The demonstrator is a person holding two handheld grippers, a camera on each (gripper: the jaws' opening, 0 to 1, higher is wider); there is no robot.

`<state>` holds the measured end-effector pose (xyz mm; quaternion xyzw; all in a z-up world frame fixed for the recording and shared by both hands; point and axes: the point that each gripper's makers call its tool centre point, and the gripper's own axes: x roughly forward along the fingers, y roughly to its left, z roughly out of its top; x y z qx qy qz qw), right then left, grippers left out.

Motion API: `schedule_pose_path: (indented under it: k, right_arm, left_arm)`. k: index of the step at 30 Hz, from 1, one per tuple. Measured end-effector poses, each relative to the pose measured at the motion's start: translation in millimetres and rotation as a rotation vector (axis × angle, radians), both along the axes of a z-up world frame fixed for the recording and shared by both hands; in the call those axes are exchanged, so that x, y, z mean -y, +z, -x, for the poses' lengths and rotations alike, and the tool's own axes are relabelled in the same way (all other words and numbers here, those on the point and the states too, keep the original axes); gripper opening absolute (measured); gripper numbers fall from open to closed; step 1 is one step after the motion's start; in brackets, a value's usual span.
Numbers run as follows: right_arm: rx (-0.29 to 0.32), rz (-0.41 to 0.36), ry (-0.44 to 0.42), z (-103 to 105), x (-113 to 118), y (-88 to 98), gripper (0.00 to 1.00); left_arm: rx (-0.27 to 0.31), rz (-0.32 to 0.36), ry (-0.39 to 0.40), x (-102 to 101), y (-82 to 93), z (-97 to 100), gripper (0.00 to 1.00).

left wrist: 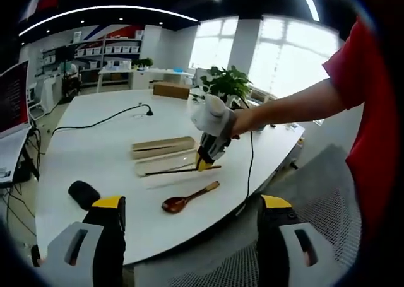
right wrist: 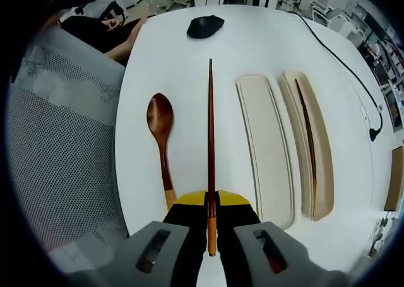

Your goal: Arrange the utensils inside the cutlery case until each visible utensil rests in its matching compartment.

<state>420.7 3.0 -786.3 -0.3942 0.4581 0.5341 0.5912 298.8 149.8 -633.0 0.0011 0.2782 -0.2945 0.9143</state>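
Beside the case (right wrist: 271,154), my right gripper (right wrist: 211,221) pinches one chopstick (right wrist: 211,129) parallel to its long compartments.

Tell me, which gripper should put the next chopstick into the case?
The right gripper, probably. It is shut on a chopstick, just beside the case, where the other chopstick lies. The left gripper is open, back at the table edge.

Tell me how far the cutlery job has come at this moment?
Done: one chopstick already lies in the far half of the case. In hand: the right claw is shut on the second chopstick, above the table. Left: that chopstick and the wooden spoon, lying on the table beside the case. The left claw is open.
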Motion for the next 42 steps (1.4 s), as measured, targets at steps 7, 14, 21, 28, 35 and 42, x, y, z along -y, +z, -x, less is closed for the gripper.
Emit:
schedule_pose_path:
  k: [7, 14, 21, 28, 35, 42]
  right_arm:
    - [0.015, -0.007, 0.006, -10, 1, 8.3, 0.01]
    - [0.003, -0.018, -0.018, -8, 1, 4.7, 0.01]
    - [-0.008, -0.045, -0.012, 7, -9, -3.1, 0.01]
    - [-0.02, -0.034, -0.013, 10, -3, -10.4, 0.01]
    - [0.002, -0.022, -0.007, -9, 2, 4.5, 0.01]
    - [0.043, -0.049, 0.029, -33, 4, 25.6, 0.01]
  left_arm:
    - [0.025, -0.022, 0.001, -2, 1.8, -1.4, 1.0]
    - [0.031, -0.048, 0.006, -6, 0.7, 1.4, 1.0]
    - [0.03, -0.044, -0.034, -1, 1.6, 4.5, 1.0]
    - [0.031, -0.029, -0.089, 5, 4.8, 11.0, 1.0]
    - [0.035, -0.028, -0.087, 4, 5.3, 10.0, 1.0]
    - [0.026, 0.038, -0.047, 4, 8.9, 5.0, 0.98]
